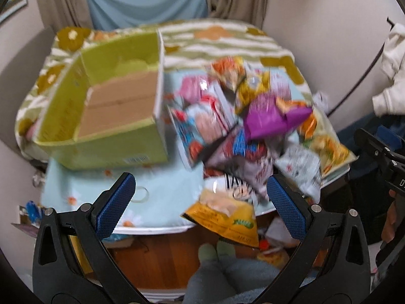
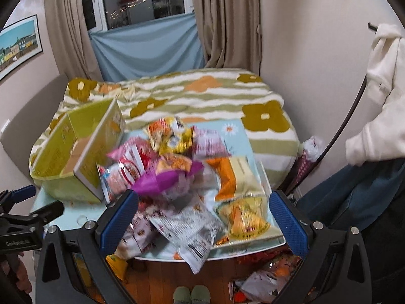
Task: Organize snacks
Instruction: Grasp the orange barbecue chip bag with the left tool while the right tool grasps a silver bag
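Observation:
An empty green cardboard box (image 1: 106, 116) (image 2: 73, 157) stands on the left of a small light-blue table (image 1: 162, 197) (image 2: 76, 210). A heap of several snack bags lies to its right, with a purple bag (image 1: 273, 116) (image 2: 162, 179) on top. A yellow bag (image 1: 225, 215) hangs over the table's front edge. A white-grey bag (image 2: 187, 230) and a yellow-orange bag (image 2: 243, 215) lie near the front. My left gripper (image 1: 201, 197) hovers open above the table's front edge, nothing between its fingers. My right gripper (image 2: 202, 210) is open over the front bags, nothing held.
A flowered green-and-white blanket (image 2: 202, 96) covers the bed behind the table. Wooden floor below holds scattered bags (image 2: 263, 278) and a person's socked feet (image 1: 217, 250). Curtains and a blue cloth hang at the back. A white garment (image 2: 379, 88) hangs at right.

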A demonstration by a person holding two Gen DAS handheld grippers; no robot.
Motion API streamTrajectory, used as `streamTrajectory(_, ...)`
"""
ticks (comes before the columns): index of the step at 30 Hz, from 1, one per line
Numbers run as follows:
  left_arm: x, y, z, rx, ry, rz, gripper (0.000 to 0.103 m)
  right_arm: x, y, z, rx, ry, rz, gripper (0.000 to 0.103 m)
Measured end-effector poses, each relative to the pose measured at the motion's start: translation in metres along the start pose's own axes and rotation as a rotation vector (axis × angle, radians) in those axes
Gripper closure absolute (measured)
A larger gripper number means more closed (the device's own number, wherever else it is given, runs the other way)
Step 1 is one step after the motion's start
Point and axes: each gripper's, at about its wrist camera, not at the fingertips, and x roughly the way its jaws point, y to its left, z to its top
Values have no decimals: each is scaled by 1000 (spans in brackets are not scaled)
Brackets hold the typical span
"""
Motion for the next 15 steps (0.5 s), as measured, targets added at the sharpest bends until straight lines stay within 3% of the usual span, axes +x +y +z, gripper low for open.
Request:
streamTrajectory(7, 54, -10, -26, 44, 77, -45, 0, 39, 1, -30, -81, 58, 49, 0)
streamTrajectory(15, 92, -11, -35, 48, 169, -112, 0, 72, 18, -52, -232, 102, 69, 0)
